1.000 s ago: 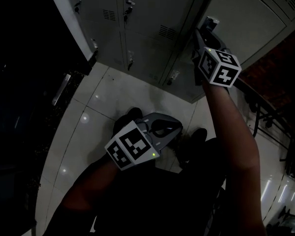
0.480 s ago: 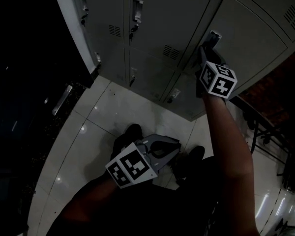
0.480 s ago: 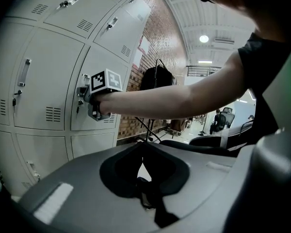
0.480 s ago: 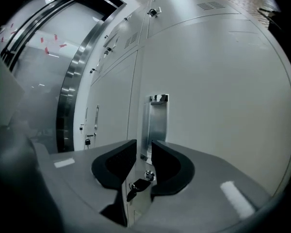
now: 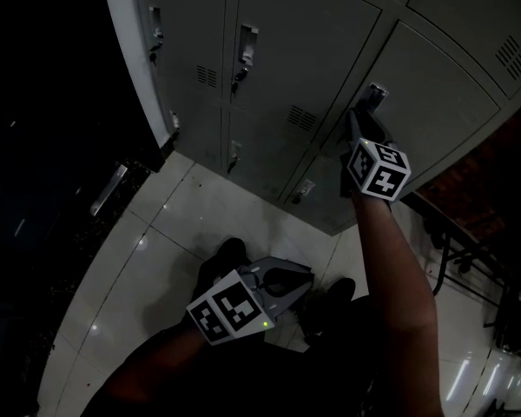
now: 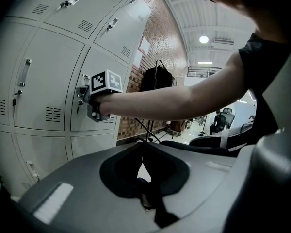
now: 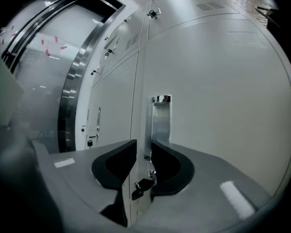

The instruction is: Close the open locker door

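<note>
Two claws: right claw clamps one locker handle; left claw closed.

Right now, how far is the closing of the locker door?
Done: the locker door looks about flush with the neighbouring lockers. In hand: the right gripper grips its handle; the left gripper hangs shut, idle. Left: confirm it latched, then release.

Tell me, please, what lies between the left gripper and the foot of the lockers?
In the head view, only pale floor tiles separate the left gripper from the lockers; a dark shoe sits beside that stretch.
</note>
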A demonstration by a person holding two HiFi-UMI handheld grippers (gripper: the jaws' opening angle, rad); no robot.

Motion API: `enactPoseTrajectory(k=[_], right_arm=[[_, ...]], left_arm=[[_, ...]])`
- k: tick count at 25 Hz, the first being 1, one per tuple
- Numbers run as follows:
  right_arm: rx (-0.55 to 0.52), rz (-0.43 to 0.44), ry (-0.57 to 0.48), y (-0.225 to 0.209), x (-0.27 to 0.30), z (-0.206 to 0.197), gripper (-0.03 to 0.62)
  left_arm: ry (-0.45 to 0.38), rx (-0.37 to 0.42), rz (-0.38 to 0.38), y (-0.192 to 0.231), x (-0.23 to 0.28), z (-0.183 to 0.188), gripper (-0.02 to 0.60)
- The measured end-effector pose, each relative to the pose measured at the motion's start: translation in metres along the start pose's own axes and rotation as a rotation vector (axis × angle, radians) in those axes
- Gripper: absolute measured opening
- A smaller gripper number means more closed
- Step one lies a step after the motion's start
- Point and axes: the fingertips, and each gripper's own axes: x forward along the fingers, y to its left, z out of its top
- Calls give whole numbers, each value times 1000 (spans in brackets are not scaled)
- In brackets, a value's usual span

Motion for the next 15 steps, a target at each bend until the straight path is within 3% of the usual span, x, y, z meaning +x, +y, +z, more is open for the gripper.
enactPoseTrajectory(k=[8,12,15], right_arm=[[19,22,-12,3,-45,-5,86],[33,71,-12,12,-78,-11,13],[23,109,-5,19,-101,-15,3]], left_arm=[[12,8,5,1,2,-4,12],[16,9,6,2,2,-5,12],[17,10,7,3,1,-5,12]])
